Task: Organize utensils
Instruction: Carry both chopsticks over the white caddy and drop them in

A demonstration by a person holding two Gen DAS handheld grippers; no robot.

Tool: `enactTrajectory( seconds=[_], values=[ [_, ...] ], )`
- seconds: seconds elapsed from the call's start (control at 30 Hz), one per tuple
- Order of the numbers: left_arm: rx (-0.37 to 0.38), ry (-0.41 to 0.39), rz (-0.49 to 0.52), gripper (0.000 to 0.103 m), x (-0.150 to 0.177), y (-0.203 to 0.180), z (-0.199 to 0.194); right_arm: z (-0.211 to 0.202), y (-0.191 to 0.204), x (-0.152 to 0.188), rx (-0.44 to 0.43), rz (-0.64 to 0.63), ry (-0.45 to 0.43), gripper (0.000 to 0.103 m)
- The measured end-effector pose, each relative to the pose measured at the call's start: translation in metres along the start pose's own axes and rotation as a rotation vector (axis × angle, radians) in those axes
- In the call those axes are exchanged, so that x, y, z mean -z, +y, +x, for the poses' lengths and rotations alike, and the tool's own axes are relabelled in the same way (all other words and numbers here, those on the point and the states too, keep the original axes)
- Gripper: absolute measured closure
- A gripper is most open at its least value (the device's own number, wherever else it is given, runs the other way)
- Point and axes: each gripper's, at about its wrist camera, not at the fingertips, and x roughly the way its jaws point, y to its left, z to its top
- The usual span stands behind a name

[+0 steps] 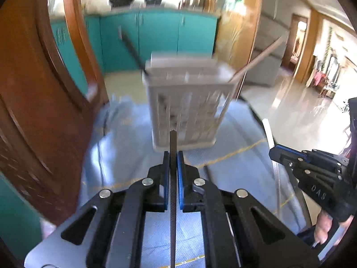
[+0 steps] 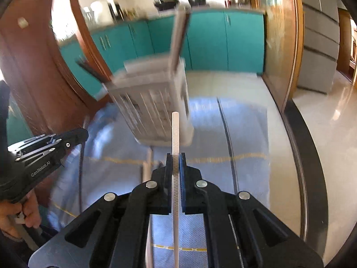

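A pale slotted utensil holder (image 1: 187,102) stands on the blue cloth, ahead of both grippers; it also shows in the right wrist view (image 2: 156,109). A black chopstick (image 1: 131,49) and a light chopstick (image 1: 261,55) lean out of it. My left gripper (image 1: 173,156) is shut on a black chopstick (image 1: 173,143) that points at the holder. My right gripper (image 2: 175,157) is shut on a white chopstick (image 2: 175,134), also pointing at the holder. The right gripper shows at the left view's right edge (image 1: 274,153), the left gripper at the right view's left (image 2: 82,135).
A blue cloth (image 1: 125,147) covers the table. A black chopstick (image 1: 210,174) and pale ones (image 2: 147,169) lie on it near the grippers. A wooden chair back (image 1: 38,111) stands at the left. Teal cabinets (image 1: 156,35) are behind.
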Motion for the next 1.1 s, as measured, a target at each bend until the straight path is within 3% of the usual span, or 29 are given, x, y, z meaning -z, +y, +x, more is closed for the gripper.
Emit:
enactTrajectory(
  seconds=[0.27,0.53,0.67,0.77,0.83,1.1],
  values=[
    [0.041,-0.243,-0.009,0.096,-0.048,0.002,-0.086,-0.076,0.008,-0.059,-0.049,-0.015,-0.254,0.096],
    [0.136,-0.484,-0.126,0.096,-0.128,0.027,-0.130,-0.088,-0.005,-0.137,-0.153,0.168,-0.464,0.096],
    [0.085,-0.584,-0.228,0.096,-0.141,0.048,-0.124,-0.072,-0.014,-0.147,-0.131,0.243,-0.524,0.096],
    [0.021,-0.573,-0.256,0.096,-0.146,0.054,-0.097,-0.057,-0.007,-0.145,-0.067,0.202,-0.501,0.096],
    [0.017,-0.538,-0.263,0.096,-0.145,0.056,-0.085,-0.043,-0.001,-0.142,-0.023,0.160,-0.476,0.096],
    [-0.016,-0.401,-0.197,0.096,-0.133,0.040,-0.038,-0.019,0.022,-0.119,0.022,0.036,-0.412,0.096]
  ],
)
